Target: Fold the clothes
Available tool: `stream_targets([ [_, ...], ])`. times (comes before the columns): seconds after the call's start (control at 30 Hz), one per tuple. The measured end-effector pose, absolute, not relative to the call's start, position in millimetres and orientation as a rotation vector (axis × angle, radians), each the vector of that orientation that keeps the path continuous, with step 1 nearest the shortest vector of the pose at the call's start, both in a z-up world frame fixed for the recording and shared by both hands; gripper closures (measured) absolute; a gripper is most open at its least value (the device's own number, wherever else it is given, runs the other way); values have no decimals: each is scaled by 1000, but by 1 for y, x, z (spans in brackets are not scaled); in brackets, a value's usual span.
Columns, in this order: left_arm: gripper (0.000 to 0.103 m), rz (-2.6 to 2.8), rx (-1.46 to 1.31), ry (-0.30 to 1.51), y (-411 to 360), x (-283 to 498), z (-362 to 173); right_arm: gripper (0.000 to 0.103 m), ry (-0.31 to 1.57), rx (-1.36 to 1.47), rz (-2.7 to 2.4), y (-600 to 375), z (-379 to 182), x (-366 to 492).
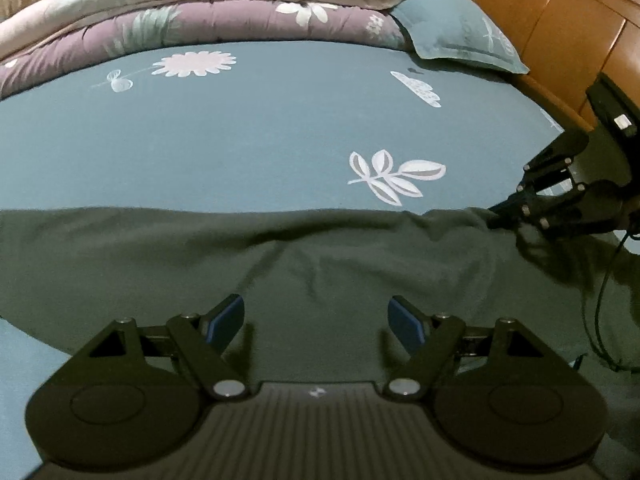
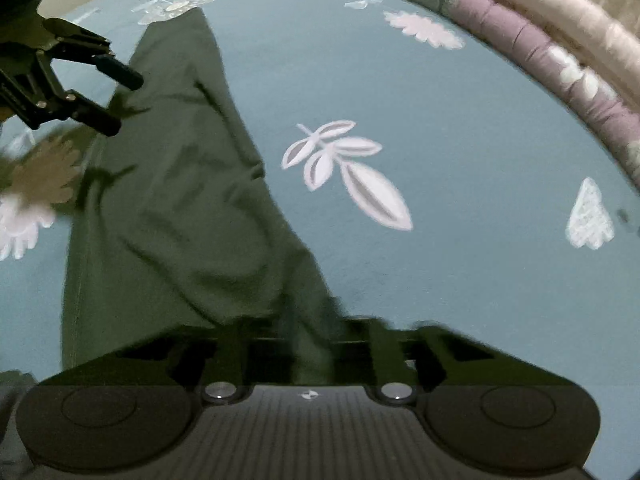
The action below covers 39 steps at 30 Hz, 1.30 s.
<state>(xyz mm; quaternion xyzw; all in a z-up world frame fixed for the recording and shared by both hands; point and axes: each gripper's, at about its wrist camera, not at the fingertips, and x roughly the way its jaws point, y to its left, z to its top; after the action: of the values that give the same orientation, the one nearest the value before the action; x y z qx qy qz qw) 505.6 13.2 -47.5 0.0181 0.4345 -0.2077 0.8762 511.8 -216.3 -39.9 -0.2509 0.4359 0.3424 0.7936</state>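
Observation:
A dark green garment (image 1: 280, 264) lies in a long band across the teal bed sheet (image 1: 240, 128). My left gripper (image 1: 316, 320) hovers just above its middle, open, with its blue pads (image 1: 224, 320) spread wide and nothing between them. At the right edge of the left wrist view, my right gripper (image 1: 502, 218) is pinched on the garment's end. In the right wrist view the garment (image 2: 172, 200) runs from my right gripper (image 2: 308, 340), whose fingers are shut on the cloth and mostly hidden by it, to the far left. The left gripper (image 2: 120, 100) stands open over it.
Folded floral quilts (image 1: 200, 12) are stacked along the far side of the bed. A teal pillow (image 1: 460, 28) rests against the wooden headboard (image 1: 560, 20) at the right. A black cable (image 1: 600, 300) hangs below the right gripper.

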Motion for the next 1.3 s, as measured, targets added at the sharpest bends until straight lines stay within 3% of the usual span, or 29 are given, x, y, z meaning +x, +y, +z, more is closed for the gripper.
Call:
stream_targets([
  [0.17, 24, -437, 15, 907, 16, 498, -49, 98, 937, -450, 645, -220, -35, 530],
  [0.47, 24, -349, 6, 873, 51, 502, -49, 67, 928, -315, 575, -231, -2, 515],
  [0.83, 24, -268, 14, 949, 86, 497, -67, 50, 1017, -104, 447, -232, 13, 434],
  [1.3, 24, -323, 28, 888, 91, 412, -42, 40, 1012, 158, 129, -272, 24, 292],
])
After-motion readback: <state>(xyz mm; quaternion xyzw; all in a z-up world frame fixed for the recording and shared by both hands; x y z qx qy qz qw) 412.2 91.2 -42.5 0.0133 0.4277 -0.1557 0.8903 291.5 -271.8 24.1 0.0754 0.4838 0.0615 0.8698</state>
